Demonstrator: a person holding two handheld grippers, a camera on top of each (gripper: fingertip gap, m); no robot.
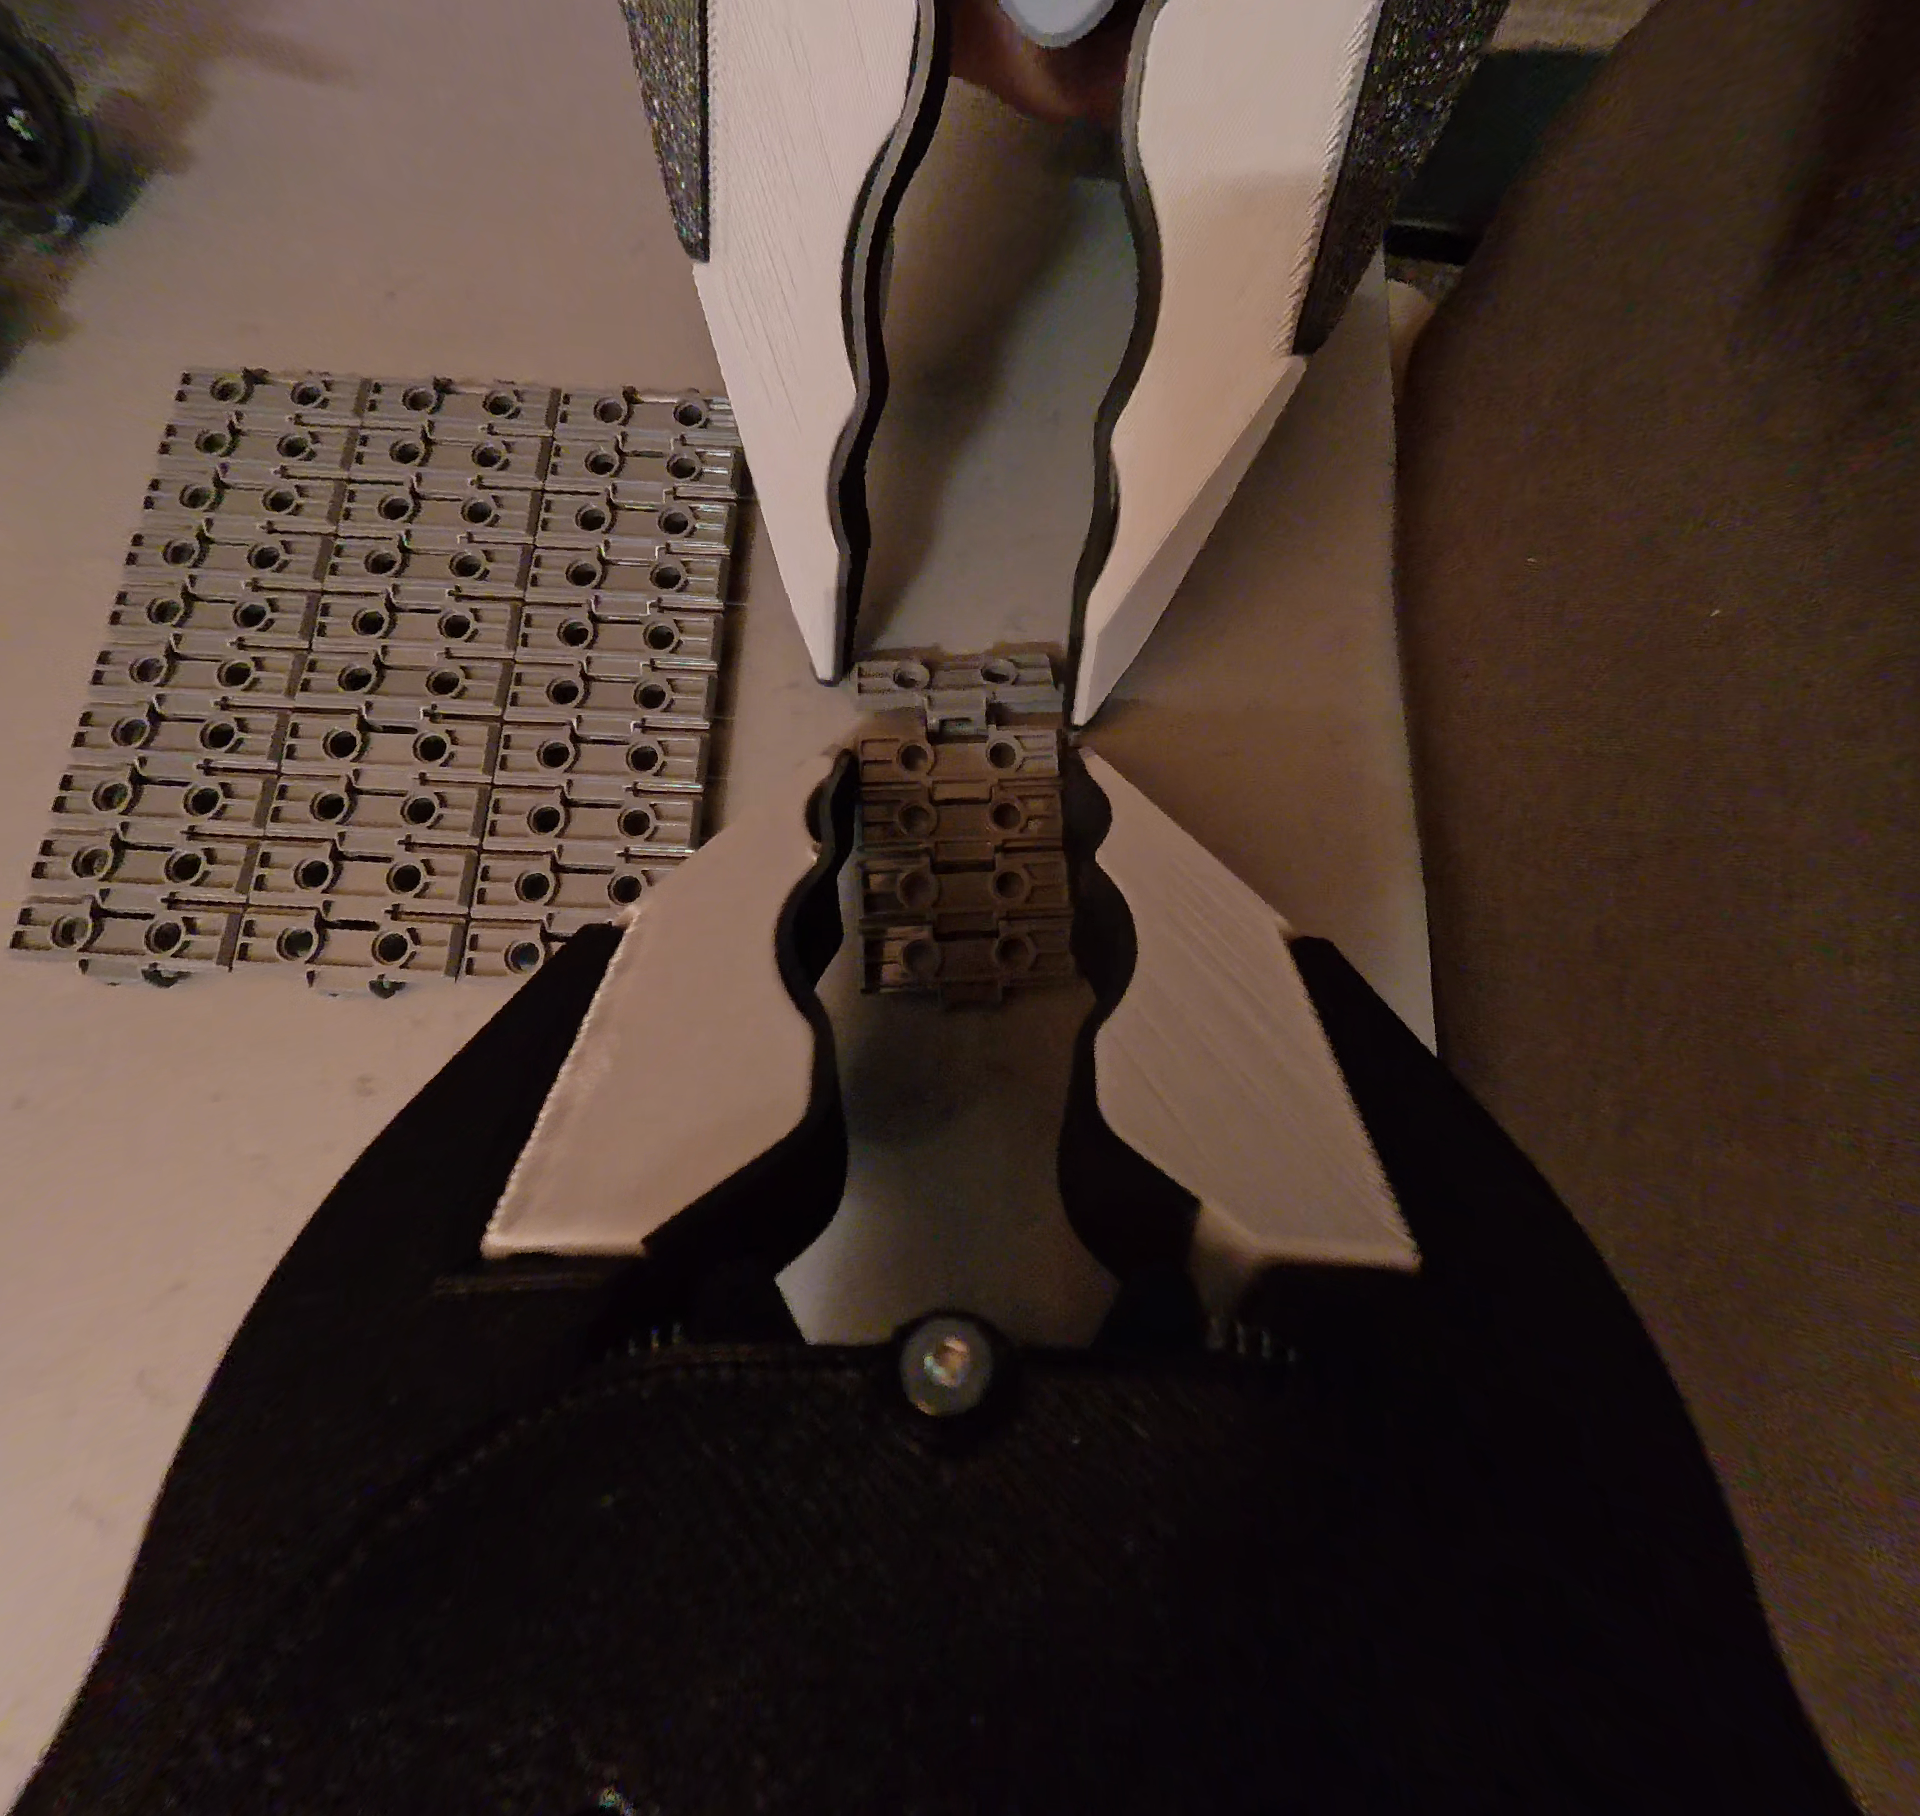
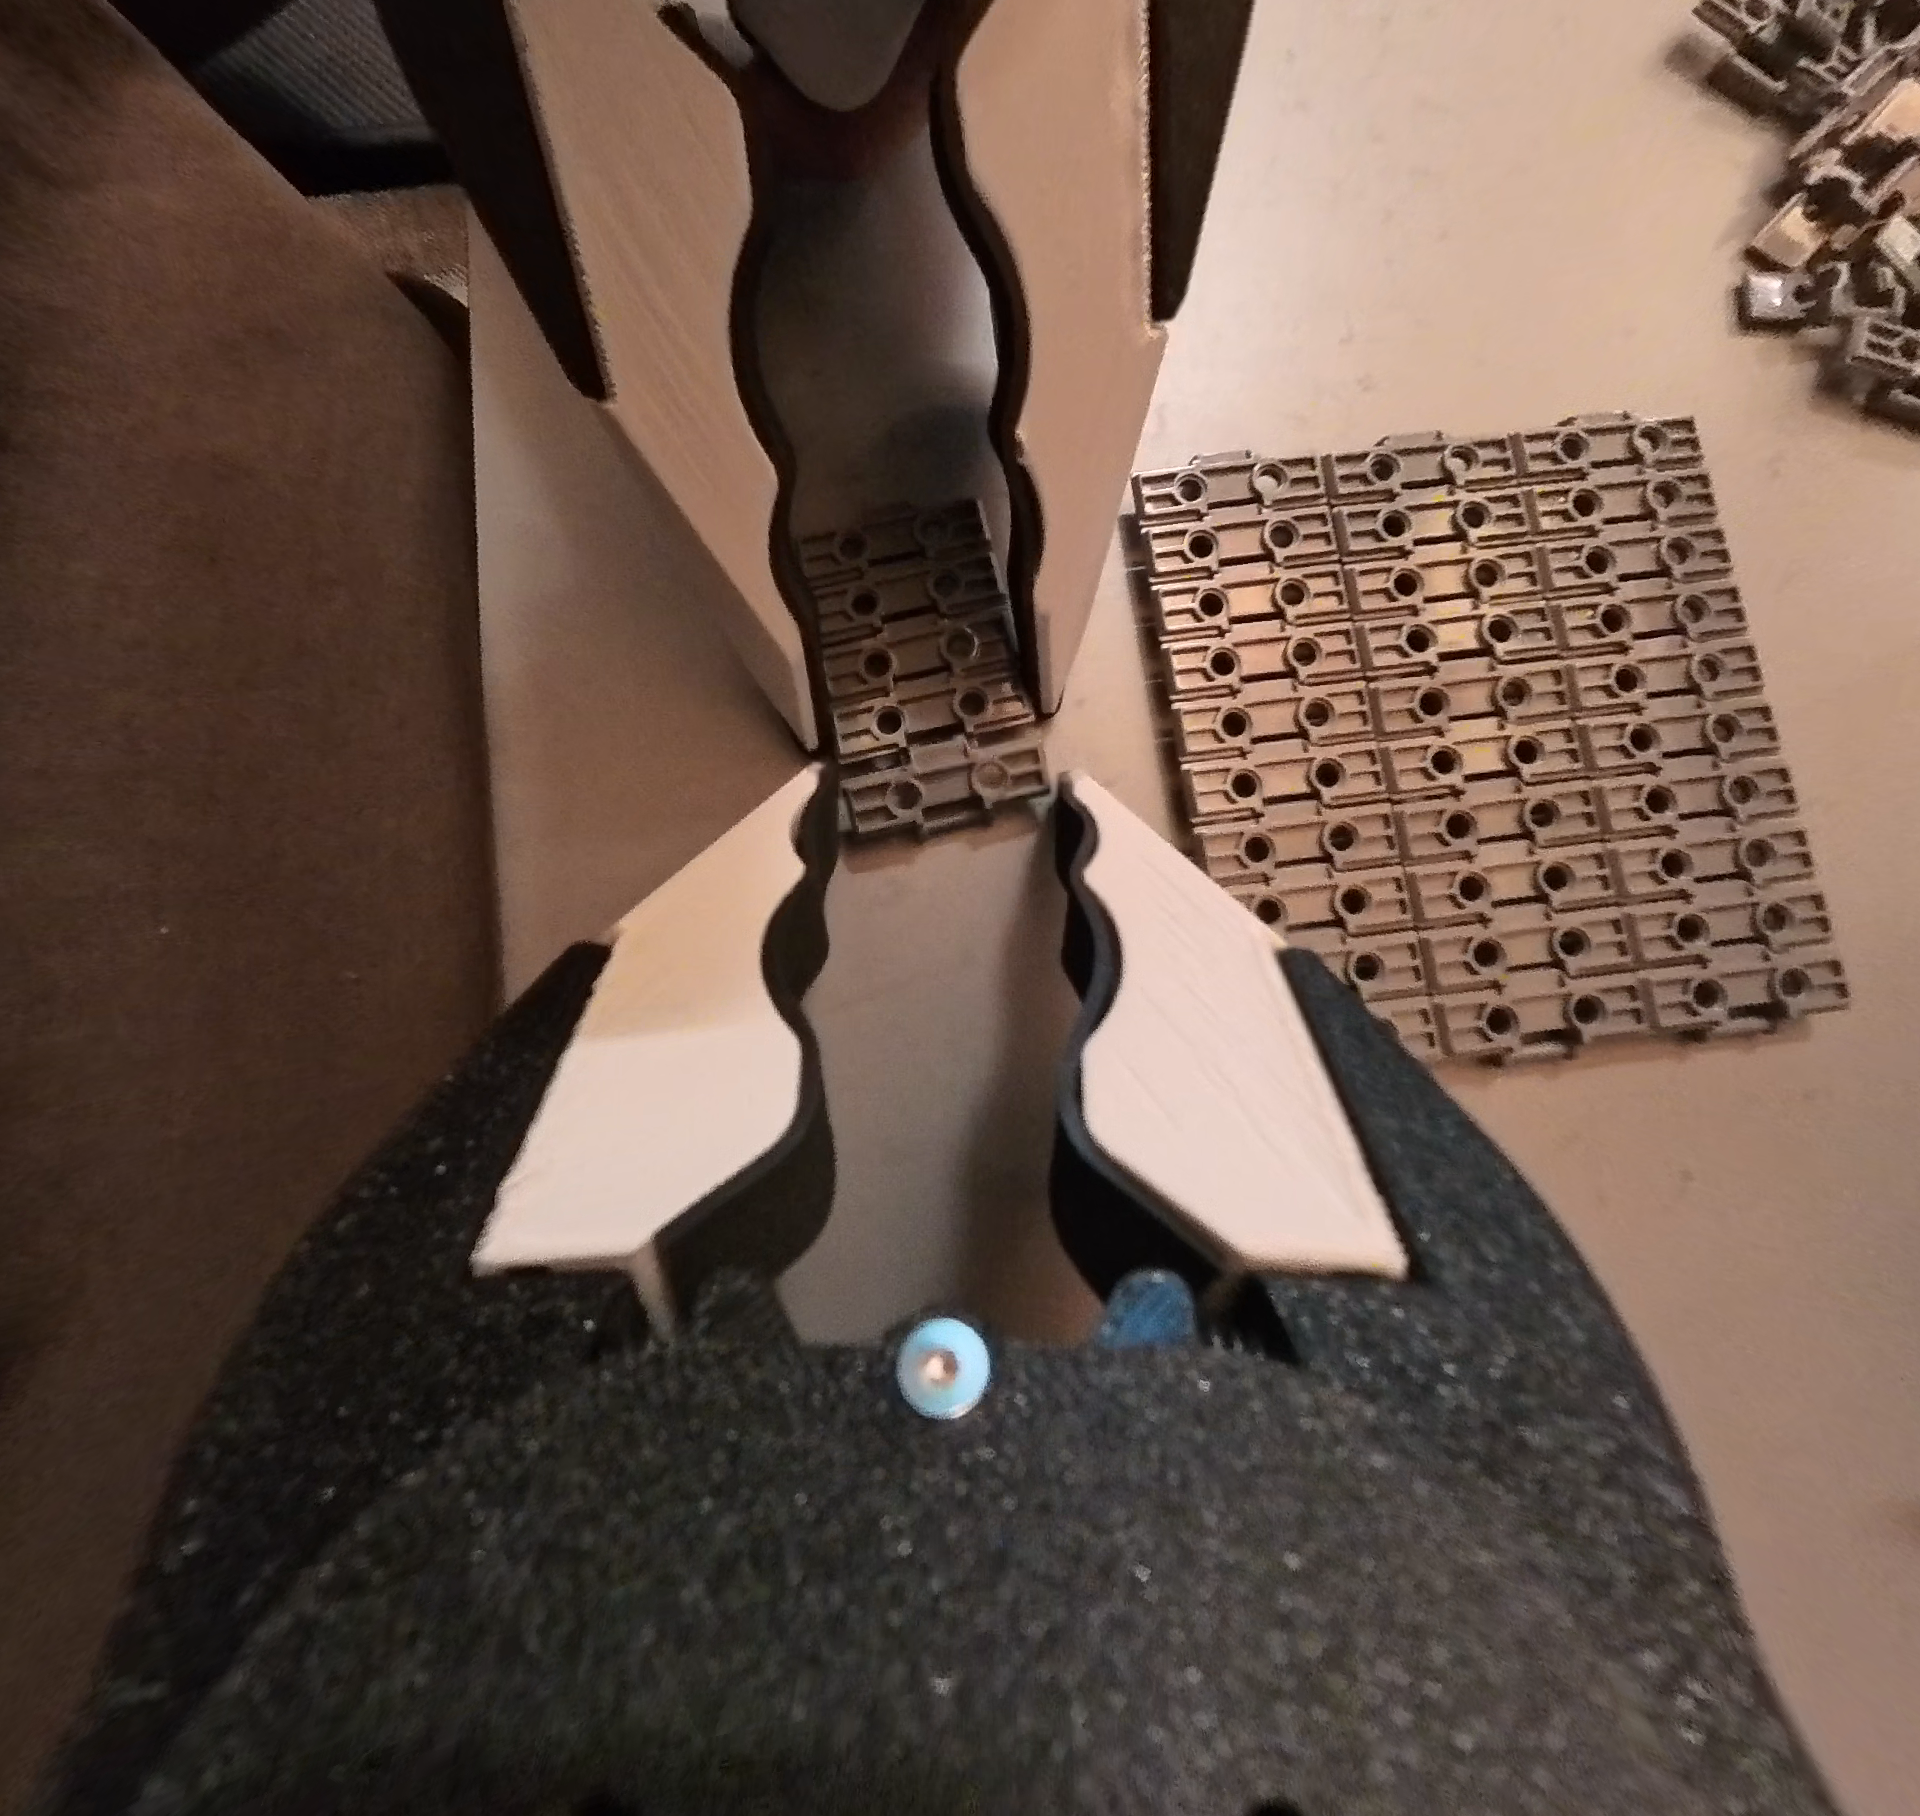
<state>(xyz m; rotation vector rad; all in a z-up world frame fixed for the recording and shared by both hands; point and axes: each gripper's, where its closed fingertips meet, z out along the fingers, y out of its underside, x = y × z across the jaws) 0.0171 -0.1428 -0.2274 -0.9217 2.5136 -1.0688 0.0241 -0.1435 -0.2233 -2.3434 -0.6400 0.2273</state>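
Note:
My left gripper (image 1: 958,758) is shut on a short strip of several joined grey plastic links (image 1: 961,873), just above the beige table (image 1: 416,1091). My right gripper (image 1: 956,688) comes in from the opposite side, tip to tip with the left. It is shut on a single grey link (image 1: 951,691) that touches the far end of the strip. In the right wrist view, the right gripper (image 2: 940,790) holds that single link (image 2: 935,798). The left gripper (image 2: 925,722) holds the strip (image 2: 904,623) beyond it.
A flat mat of many joined grey links (image 1: 395,675) lies on the table beside the grippers; it also shows in the right wrist view (image 2: 1475,738). A pile of loose links (image 2: 1829,104) sits farther back. The table edge (image 1: 1408,831) borders a brown surface (image 1: 1662,831). A dark cable (image 1: 31,145) lies far left. The tips of both grippers are at nearly the same place.

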